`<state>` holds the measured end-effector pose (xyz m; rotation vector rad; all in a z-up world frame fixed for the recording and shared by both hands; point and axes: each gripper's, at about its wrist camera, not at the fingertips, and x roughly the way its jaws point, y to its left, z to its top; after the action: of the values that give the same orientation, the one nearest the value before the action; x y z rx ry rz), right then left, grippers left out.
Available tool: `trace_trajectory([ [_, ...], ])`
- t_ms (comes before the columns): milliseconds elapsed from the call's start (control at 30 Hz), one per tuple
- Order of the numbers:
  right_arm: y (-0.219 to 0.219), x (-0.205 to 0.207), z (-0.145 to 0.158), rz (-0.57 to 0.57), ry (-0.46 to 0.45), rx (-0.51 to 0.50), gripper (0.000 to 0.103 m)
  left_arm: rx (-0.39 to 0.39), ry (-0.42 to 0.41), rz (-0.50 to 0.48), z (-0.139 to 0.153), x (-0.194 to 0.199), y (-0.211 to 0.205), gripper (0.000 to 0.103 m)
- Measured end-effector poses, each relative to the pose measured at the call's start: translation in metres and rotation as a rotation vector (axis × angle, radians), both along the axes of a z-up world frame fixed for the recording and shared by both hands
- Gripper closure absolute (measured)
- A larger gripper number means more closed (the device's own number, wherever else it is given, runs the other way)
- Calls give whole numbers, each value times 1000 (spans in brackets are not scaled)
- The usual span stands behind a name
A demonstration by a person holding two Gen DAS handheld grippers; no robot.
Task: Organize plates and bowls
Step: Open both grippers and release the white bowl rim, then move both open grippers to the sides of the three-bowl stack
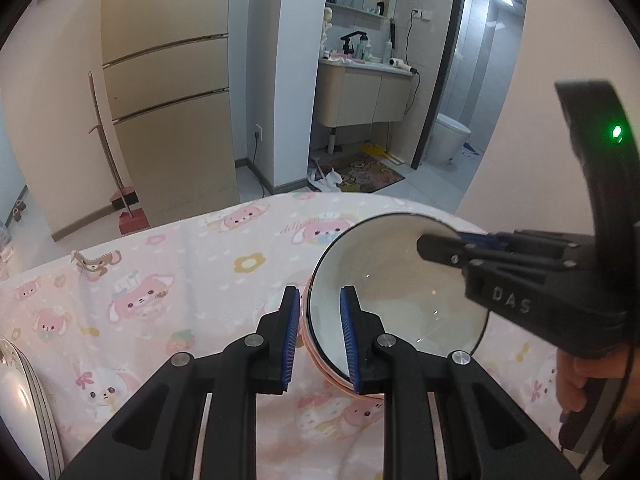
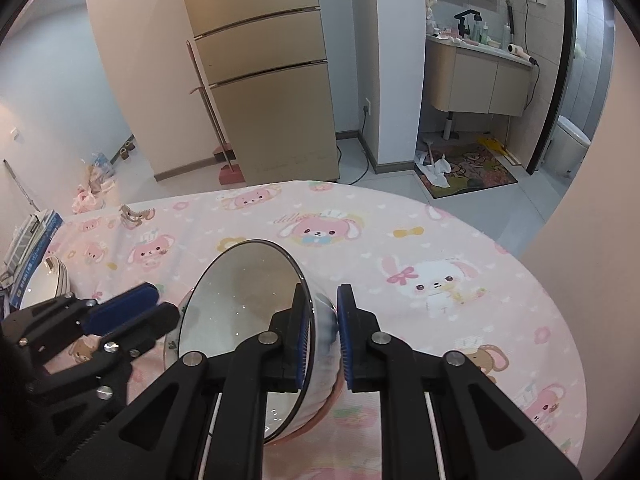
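Bowl (image 1: 400,292) tipped on edge over table (image 1: 160,280), left claw (image 1: 319,340) pinching rim at 9 o'clock, right claw (image 2: 322,338) pinching wall at 3 o'clock

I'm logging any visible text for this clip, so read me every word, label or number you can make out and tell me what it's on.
"DAS": raised letters on the black body of the right gripper, seen from the left wrist.
"ddl...": cursive print on the pink tablecloth above a bunny, rest unreadable.
Box at the table's left edge: print too small to read.
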<state>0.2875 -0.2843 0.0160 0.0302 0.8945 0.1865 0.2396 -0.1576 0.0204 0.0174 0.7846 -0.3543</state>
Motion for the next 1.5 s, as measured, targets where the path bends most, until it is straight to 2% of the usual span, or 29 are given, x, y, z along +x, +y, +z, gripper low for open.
trace_trajectory([
  [133, -4, 1, -1, 18, 24, 6, 90, -26, 10, 0, 7, -1, 3, 80],
  [200, -10, -1, 5, -3, -3, 48, 90, -24, 5, 1, 7, -1, 3, 79],
  [300, -8, -6, 14, 5, -33, 20, 90, -16, -3, 22, 8, -1, 6, 54],
  [333, -6, -7, 14, 15, -36, 4, 92, -26, -10, 33, 9, -3, 8, 40],
  [367, -4, -7, 14, 19, -35, -9, 94, -41, -21, 45, 10, -4, 10, 34],
  [467, -5, -2, 9, 10, -18, 5, 94, -65, -32, 68, 15, -6, 15, 32],
  [533, -11, -1, 11, -14, -24, 49, 92, -78, -36, 83, 18, -7, 20, 19],
  [600, -15, -5, 18, -28, -38, 80, 76, -111, -69, 100, 24, -12, 27, 17],
  [667, -16, -13, 30, -35, -83, 87, 34, -151, -107, 104, 31, -20, 33, 15],
  [700, -16, -17, 36, -39, -113, 84, 27, -169, -128, 99, 36, -24, 36, 13],
  [733, -16, -21, 43, -44, -140, 81, 22, -176, -147, 99, 41, -28, 37, 7],
  [767, -15, -24, 49, -45, -158, 79, 20, -180, -174, 101, 46, -33, 38, 0],
  [900, -17, -35, 66, -51, -203, 100, 12, -194, -296, 95, 65, -53, 41, 0],
  [1000, -25, -49, 80, -90, -287, 150, 7, -202, -321, 86, 75, -63, 43, 0],
  [1033, -28, -57, 82, -106, -331, 174, 3, -204, -332, 81, 77, -66, 45, 0],
  [1100, -31, -71, 81, -103, -409, 206, 1, -185, -384, 71, 81, -77, 47, 0],
  [1200, -31, -89, 71, -125, -477, 177, 1, -126, -481, 50, 74, -97, 45, 0],
  [1333, -35, -117, 56, -170, -581, 176, 1, -31, -451, 42, 57, -107, 38, 0],
  [1433, -35, -132, 50, -164, -643, 208, 1, -79, -459, 13, 53, -119, 43, 0],
  [1500, -32, -137, 47, -148, -687, 187, 1, -102, -480, -7, 51, -127, 46, 0],
])
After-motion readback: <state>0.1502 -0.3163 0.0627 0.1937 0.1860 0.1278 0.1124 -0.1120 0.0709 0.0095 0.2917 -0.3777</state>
